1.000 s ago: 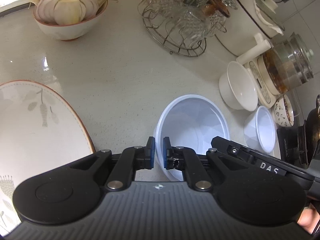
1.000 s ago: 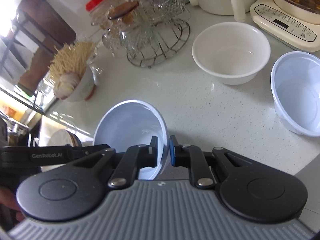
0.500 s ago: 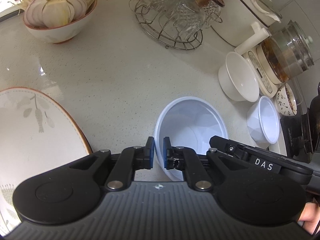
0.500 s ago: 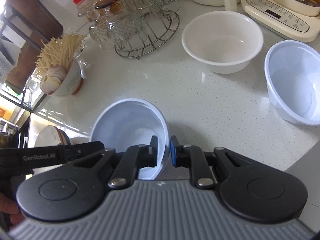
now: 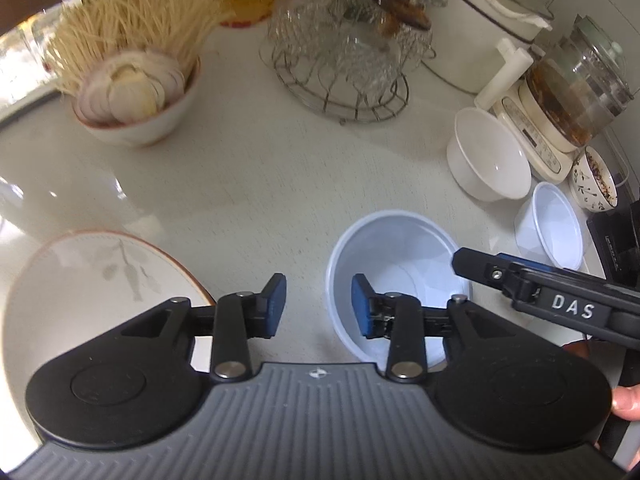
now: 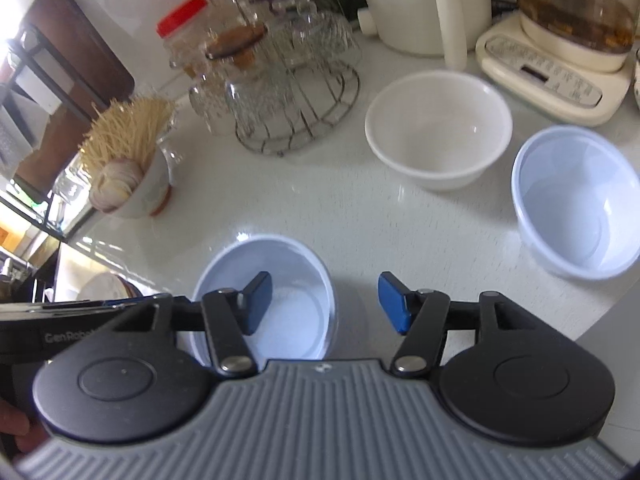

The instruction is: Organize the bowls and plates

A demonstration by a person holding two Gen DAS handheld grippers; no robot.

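Observation:
A pale blue plastic bowl (image 5: pixel 394 264) stands upright on the white counter; it also shows in the right wrist view (image 6: pixel 280 280). My left gripper (image 5: pixel 318 306) is open, its fingers either side of the bowl's left rim. My right gripper (image 6: pixel 326 304) is open, astride the bowl's right rim. A second pale blue bowl (image 6: pixel 576 200) and a white ceramic bowl (image 6: pixel 438 128) stand to the right. A leaf-patterned plate (image 5: pixel 92 292) lies at the left.
A wire rack of glass cups (image 5: pixel 344 60) stands at the back. A bowl of onion and noodles (image 5: pixel 136 92) is back left. A kettle base with glass pot (image 6: pixel 556 60), a white pot (image 6: pixel 420 0) and a small patterned bowl (image 5: pixel 596 180) line the right.
Both grippers have opened and let go of the pale blue bowl's rim. The bowl now rests upright on the counter, and both grippers have drawn back a little.

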